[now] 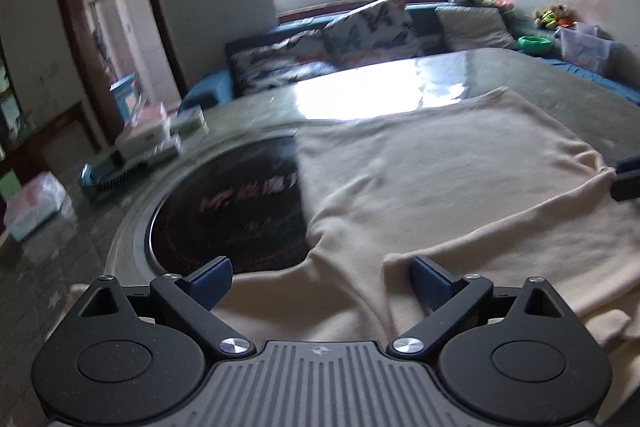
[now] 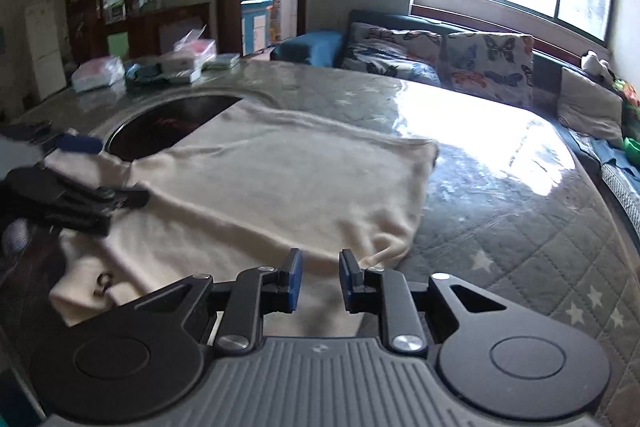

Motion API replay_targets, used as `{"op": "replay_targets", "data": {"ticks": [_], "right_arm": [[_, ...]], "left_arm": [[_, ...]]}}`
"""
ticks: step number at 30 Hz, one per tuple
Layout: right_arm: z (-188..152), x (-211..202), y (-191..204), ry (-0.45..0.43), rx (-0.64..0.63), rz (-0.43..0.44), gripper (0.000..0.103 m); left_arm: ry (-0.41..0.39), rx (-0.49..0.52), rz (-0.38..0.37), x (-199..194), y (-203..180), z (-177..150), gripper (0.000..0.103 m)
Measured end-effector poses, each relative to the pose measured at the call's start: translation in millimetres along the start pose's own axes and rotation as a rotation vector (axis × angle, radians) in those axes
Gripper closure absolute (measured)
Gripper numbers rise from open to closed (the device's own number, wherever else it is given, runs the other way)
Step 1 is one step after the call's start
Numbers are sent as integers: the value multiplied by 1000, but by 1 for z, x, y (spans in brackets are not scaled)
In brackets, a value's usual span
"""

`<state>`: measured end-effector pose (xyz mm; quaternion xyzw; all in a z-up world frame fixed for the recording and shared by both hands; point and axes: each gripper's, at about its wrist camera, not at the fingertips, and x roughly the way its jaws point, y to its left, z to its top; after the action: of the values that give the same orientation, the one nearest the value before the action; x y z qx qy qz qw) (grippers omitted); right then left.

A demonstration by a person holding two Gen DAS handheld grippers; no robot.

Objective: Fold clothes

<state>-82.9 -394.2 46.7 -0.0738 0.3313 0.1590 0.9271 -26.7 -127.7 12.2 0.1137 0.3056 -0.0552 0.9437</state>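
While the cream garment [image 2: 280, 179] lies spread on the table [image 2: 500, 211], right gripper [image 2: 319, 281] pinches its near edge; left gripper [image 1: 322, 285] hovers spread wide, probably needing a grab next.

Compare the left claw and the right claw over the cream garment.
The left claw stands wide open; the right claw is nearly closed. The left claw holds nothing, poised above the cream garment; the right claw pinches the garment's edge. Both share the same black-and-blue build and point down at the cloth.
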Motion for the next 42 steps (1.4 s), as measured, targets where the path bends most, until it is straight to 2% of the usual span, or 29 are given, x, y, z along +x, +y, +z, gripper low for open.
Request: {"op": "replay_targets", "data": {"ticks": [6,16,23,31,35,38,40,42], "right_arm": [[2,1,34,10,-79,75,83],[9,20,105,16,-223,219,83],[19,28,132,2,-265,259,83],[20,29,140,6,-279,253,83],[21,22,136,-3,-267,237,83],[20,18,132,-9,-258,227,82],[19,15,128,-15,-249,222,79],[18,12,125,-21,-238,218,78]], "left_arm": [[-29,-73,4,-17,29,-3,5],[7,-260,194,-36,107,-31,6],[29,-384,258,-42,146,-47,10],[49,-493,275,-36,171,-56,12],[73,-582,263,-30,184,-58,22],[75,-597,275,-27,188,-57,30],[73,-596,293,-25,187,-56,41],[74,-605,312,-24,189,-55,67]]}}
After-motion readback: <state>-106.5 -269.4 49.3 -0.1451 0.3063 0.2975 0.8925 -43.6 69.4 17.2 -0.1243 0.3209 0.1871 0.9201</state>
